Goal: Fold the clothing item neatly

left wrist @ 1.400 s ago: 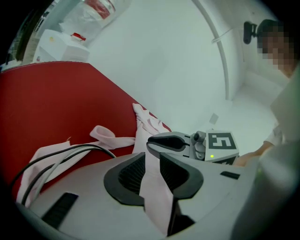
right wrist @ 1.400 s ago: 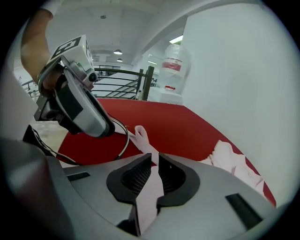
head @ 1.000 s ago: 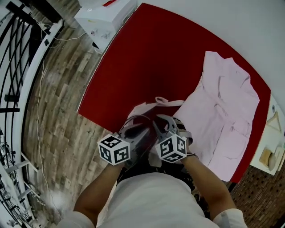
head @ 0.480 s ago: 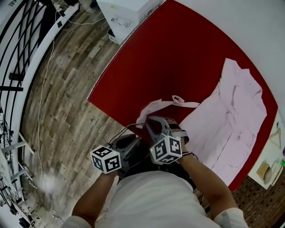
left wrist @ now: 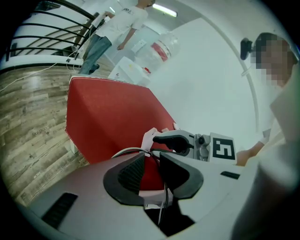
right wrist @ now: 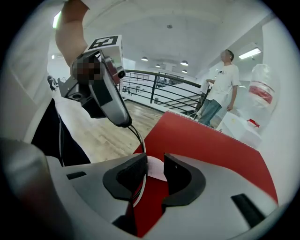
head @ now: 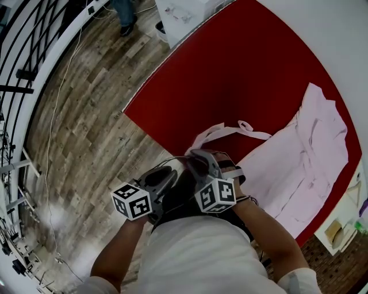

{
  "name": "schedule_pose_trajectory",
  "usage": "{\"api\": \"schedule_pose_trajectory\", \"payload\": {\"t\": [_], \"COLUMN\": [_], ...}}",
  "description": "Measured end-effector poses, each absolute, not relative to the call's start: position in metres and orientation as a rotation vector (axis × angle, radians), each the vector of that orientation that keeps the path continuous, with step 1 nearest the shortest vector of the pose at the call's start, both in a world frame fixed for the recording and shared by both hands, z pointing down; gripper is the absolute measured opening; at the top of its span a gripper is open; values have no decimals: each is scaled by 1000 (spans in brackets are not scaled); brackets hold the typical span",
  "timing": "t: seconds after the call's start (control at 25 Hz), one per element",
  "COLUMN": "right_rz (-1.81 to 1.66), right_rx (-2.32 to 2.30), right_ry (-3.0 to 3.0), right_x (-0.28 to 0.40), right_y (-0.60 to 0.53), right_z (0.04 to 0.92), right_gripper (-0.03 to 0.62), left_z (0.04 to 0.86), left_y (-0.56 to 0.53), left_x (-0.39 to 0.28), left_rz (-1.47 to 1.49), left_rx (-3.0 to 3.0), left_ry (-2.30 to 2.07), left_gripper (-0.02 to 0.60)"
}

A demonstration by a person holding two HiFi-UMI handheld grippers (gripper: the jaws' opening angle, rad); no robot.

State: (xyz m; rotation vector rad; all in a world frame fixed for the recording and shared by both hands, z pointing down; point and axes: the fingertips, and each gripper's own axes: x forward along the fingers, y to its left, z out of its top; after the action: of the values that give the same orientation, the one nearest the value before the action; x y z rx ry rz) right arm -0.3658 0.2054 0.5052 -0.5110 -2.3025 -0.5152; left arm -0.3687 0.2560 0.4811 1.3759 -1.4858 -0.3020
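A pale pink garment (head: pixel 305 155) lies spread on the right part of the red table (head: pixel 230 63). Its sleeve (head: pixel 214 132) stretches toward the table's near edge. My right gripper (head: pixel 196 156) hovers just short of the sleeve's end. Its jaws have just been opening and now stand apart, with pink cloth (right wrist: pixel 157 169) lying past them, not pinched. My left gripper (head: pixel 170 173) hangs beside it over the table's edge, open, with only red table (left wrist: pixel 108 117) showing through the gap. Each gripper shows in the other's view: the right gripper (left wrist: pixel 176 139) and the left gripper (right wrist: pixel 105 101).
A white box (head: pixel 190 11) stands off the table's far corner. A black railing (head: pixel 17 74) runs along the wooden floor (head: pixel 86 115) on the left. A low shelf with small items (head: pixel 345 224) sits past the table's right end. A person (right wrist: pixel 220 89) stands beyond the table.
Both grippers have drawn back toward the table's near edge. The right jaws, shut before, now stand apart, and the sleeve end lies on the table.
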Motion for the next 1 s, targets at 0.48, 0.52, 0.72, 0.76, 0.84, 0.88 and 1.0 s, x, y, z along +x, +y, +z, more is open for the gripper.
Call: {"api": "schedule_pose_trajectory", "payload": {"t": [0.48,0.52,0.72,0.76,0.84,0.88,1.0], "right_rz": [-530,-528,-453,-418,-349,-321,-230], "right_rx": [-564,-570,-555,-542,-512,-498,-452], "right_ry": [-2265,-2254,-2229,-2233,-2240,-2241,-2253], "right_x": [-359,-358,-363,-365,-368,-369,-373], "right_y": [212,213,216,215,212,210,203], "right_z": [513,516,526,526,527,528,529], "right_gripper": [97,97,112,112,112,112,110], "left_z": [470,471,472,473,473,474,474], "left_y": [274,273,264,261,257,256,251], "left_x": [-368,-368,-366,-366,-366,-366,-367], "left_rz": [-329,-329,-333,-333,-331,-330,-327], "left_rx": [1367,1368,1383,1387,1394,1397,1406], "left_ry": [-1503,-1500,-1478,-1476,-1473,-1472,-1469], "left_gripper": [91,91,91,91,91,91,91]}}
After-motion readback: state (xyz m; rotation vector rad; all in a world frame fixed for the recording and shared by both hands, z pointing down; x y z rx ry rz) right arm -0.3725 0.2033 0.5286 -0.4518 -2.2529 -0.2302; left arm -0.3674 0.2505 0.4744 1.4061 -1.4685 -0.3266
